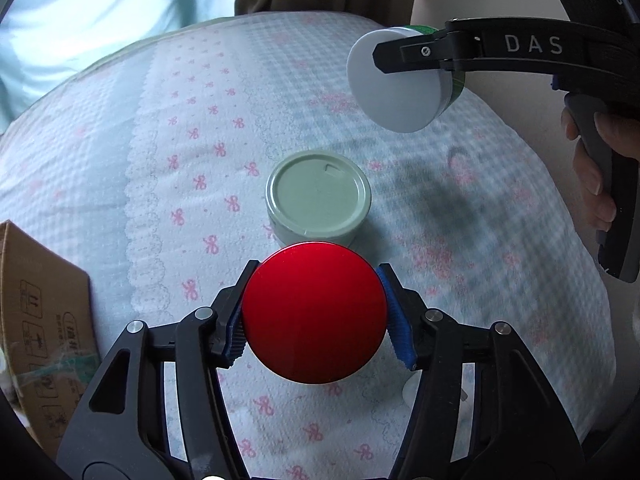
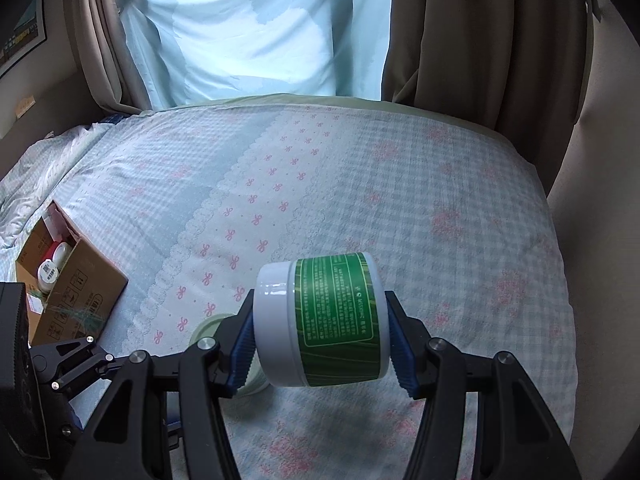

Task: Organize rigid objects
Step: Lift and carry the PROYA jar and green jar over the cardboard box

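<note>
My left gripper (image 1: 314, 316) is shut on a round red tin (image 1: 314, 312) and holds it above the bed. Just beyond it a pale green tin (image 1: 318, 198) stands on the bedcover. My right gripper (image 2: 320, 332) is shut on a white jar with a green label (image 2: 324, 320), held on its side above the bed. That jar (image 1: 394, 80) and the right gripper also show at the upper right of the left wrist view. The pale green tin (image 2: 208, 330) peeks out behind the right gripper's left finger.
An open cardboard box (image 2: 76, 284) holding several small containers sits on the bed at the left; its flap shows in the left wrist view (image 1: 44, 308). The bedcover (image 2: 360, 184) has pink bows. Curtains (image 2: 480, 40) hang behind the bed.
</note>
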The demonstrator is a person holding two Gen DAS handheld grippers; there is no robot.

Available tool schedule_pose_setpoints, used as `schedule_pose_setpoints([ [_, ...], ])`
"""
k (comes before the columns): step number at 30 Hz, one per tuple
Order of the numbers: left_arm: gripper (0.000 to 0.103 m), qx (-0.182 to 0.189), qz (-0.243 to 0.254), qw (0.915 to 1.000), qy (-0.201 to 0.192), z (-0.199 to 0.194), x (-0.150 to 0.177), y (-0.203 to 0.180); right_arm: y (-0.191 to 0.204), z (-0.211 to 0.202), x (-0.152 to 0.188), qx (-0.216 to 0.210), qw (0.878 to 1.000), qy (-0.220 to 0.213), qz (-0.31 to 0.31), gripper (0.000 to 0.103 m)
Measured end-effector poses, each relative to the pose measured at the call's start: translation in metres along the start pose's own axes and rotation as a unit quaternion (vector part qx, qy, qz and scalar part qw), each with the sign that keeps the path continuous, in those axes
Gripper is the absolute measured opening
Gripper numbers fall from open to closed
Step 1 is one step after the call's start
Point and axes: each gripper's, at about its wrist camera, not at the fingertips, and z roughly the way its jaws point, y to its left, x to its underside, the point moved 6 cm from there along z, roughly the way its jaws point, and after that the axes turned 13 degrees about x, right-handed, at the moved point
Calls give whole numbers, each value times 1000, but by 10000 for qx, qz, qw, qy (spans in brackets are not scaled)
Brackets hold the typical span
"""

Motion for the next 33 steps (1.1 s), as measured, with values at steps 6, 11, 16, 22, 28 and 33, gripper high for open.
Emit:
schedule_pose_setpoints([
  [6, 53, -21, -117, 9998, -168, -38, -9, 0, 3, -23, -11, 51, 10000, 47, 49, 54],
  [11, 53, -38, -197, 9991, -380, -94, -28, 4, 13, -63, -33, 103, 9999, 40, 73, 54],
  [16, 53, -43, -202, 9984, -525, -162, -44, 15, 37, -113, -62, 118, 9998, 108, 94, 54],
  [22, 53, -108, -179, 9978, -634, -242, -58, 49, 88, -166, -94, 22, 9996, 235, 175, 54],
  [28, 53, -265, -69, 9972, -689, -310, -61, 97, 155, -199, -112, -127, 9990, 304, 309, 54],
  [33, 53, -349, -47, 9973, -648, -351, -54, 147, 217, -207, -116, -259, 9978, 415, 445, 54],
])
